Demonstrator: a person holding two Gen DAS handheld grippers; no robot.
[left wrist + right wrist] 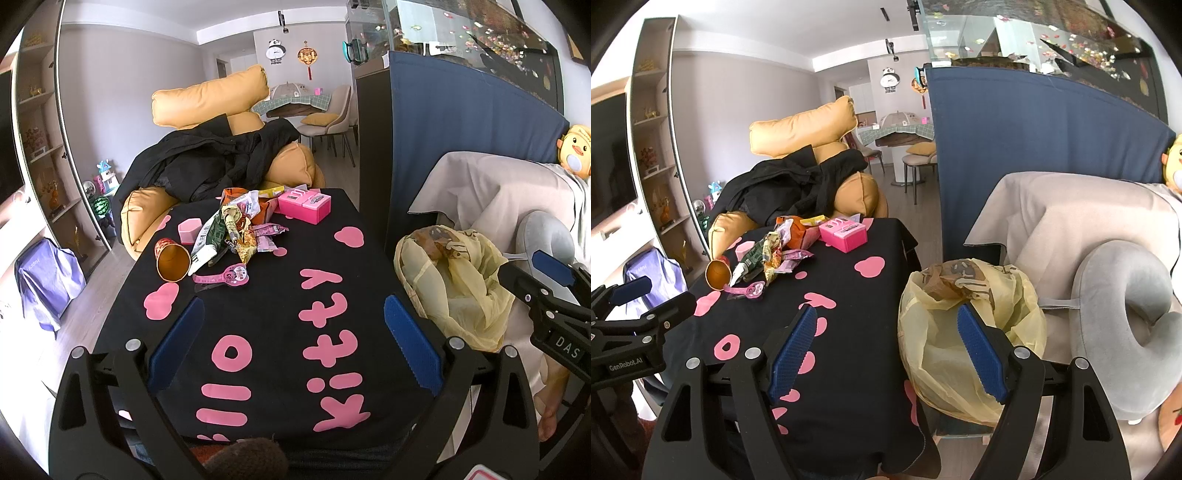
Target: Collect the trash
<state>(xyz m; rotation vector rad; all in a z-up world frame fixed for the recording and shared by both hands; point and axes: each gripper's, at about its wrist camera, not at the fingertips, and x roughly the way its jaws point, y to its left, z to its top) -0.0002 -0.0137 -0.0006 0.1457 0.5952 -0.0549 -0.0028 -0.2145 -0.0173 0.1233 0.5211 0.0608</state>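
A pile of snack wrappers (236,229) lies at the far left of the black Hello Kitty tablecloth (280,332). A gold paper cup (171,260) lies on its side beside the pile, with a pink tag (221,277) in front of it. My left gripper (294,301) hovers open over the near half of the table, holding nothing. A yellow trash bag (934,354) stands open off the table's right edge. My right gripper (886,317) is open and empty, one finger over the table's edge and the other over the bag's mouth. The wrappers (775,251) and cup (718,273) also show in the right wrist view.
A pink box (304,205) and a small pink case (190,230) sit by the pile. Behind the table are yellow cushions (210,96) under a black coat (207,158). A blue partition (461,122), a beige-covered sofa (1052,229) and a grey neck pillow (1126,317) are at right.
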